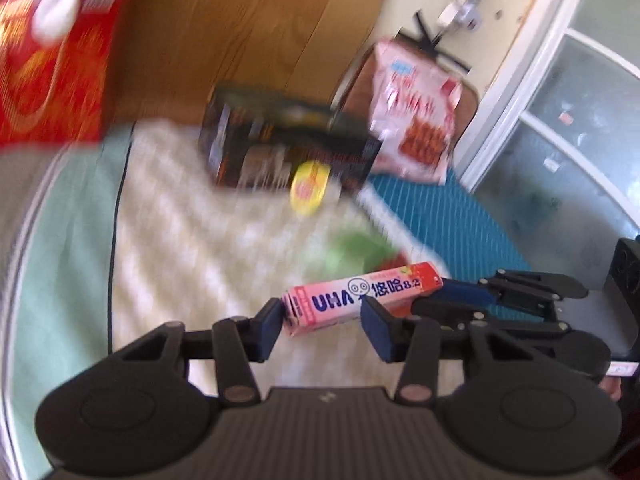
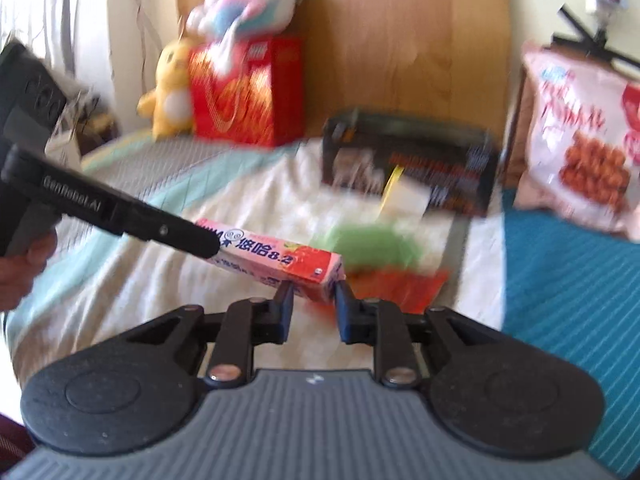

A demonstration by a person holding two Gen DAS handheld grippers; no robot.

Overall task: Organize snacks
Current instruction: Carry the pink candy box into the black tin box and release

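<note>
So both claws are on the same thing here. The left claw has its blue pads fairly wide apart, with one end of the long pink cardboard UHA candy box sitting between them; it looks like the pads are only bracketing it, though I can't tell if they're actually pressing. The right claw is narrowed down on the opposite, redder end of that box, and it looks like it's really gripping. My guess is this is a handoff in mid-air, one end per claw, so the box never drops onto the bedding.

Right below the box there's a blurry green and red snack pouch lying flat on the cream quilted blanket spread over the bed. Further back a dark printed cardboard snack box stands against the wooden headboard, with a small round yellow tin leaning in front of it. To the right, a big pink and white snack bag is propped upright, probably so the label faces out. On the left there's a red gift box with a yellow plush duck beside it.
</note>
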